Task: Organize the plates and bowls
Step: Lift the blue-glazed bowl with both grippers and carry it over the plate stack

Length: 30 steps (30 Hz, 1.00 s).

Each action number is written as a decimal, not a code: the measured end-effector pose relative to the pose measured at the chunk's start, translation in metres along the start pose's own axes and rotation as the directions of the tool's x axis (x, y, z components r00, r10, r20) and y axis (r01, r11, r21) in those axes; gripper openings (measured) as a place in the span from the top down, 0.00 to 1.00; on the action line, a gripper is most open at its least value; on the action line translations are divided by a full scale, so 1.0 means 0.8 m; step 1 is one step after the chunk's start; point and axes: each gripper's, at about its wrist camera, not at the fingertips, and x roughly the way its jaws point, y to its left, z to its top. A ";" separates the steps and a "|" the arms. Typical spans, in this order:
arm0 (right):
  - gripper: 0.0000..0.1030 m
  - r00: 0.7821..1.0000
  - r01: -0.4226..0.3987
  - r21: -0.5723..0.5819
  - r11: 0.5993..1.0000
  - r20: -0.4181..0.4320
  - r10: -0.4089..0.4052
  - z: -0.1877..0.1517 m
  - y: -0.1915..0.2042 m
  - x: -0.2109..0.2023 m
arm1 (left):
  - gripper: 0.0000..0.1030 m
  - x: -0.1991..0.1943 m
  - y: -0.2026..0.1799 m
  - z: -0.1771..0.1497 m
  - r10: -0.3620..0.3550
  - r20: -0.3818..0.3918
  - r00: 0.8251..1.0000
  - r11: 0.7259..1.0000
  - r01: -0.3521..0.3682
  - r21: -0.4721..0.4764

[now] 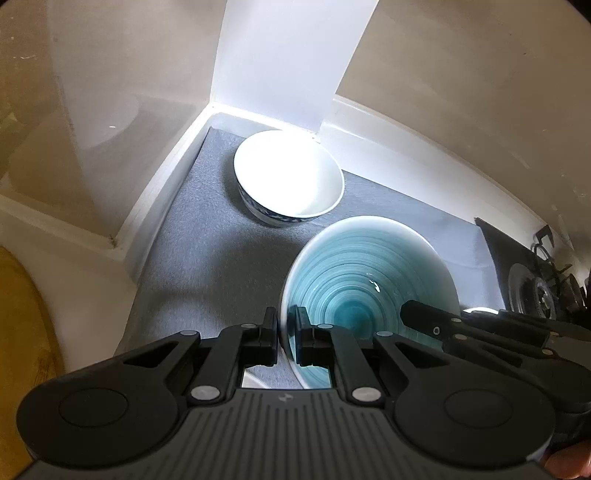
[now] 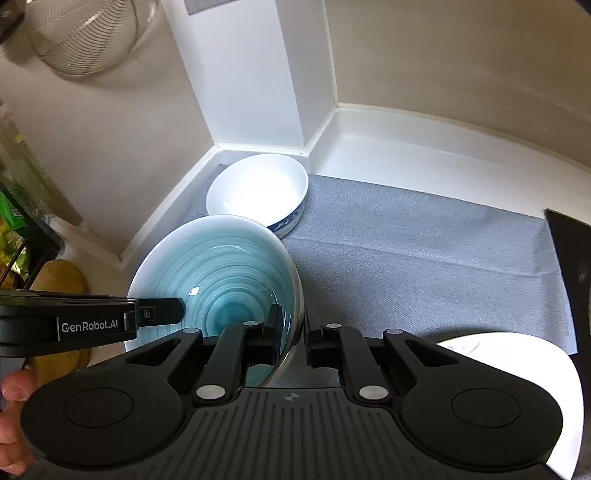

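place: home kitchen | signs: bowls (image 2: 258, 192) on grey counter mat (image 2: 424, 243), wire strainer (image 2: 85, 33), stove burner (image 1: 543, 291)

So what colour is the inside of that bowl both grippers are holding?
Teal bowl: teal-blue concentric rings, pale rim; clearest in the right wrist view.

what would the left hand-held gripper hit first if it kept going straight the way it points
Probably the grey mat, short of the white bowl. The left hand-held gripper, shut on the teal bowl's rim, points down at bare mat; depth is unclear.
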 end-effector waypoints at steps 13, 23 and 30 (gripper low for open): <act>0.88 0.997 -0.078 -0.107 0.991 0.009 0.080 -0.014 0.053 -0.028 | 0.92 -0.063 0.028 -0.042 0.078 0.053 0.996 0.995 -0.075 -0.061; 0.88 0.990 -0.141 -0.176 0.974 -0.045 0.135 -0.026 0.097 -0.015 | 0.92 -0.090 0.065 -0.072 0.137 0.037 0.990 0.985 -0.132 -0.115; 0.88 0.987 -0.146 -0.195 0.970 -0.097 0.129 -0.040 0.114 -0.005 | 0.92 -0.087 0.079 -0.084 0.155 -0.003 0.988 0.980 -0.154 -0.127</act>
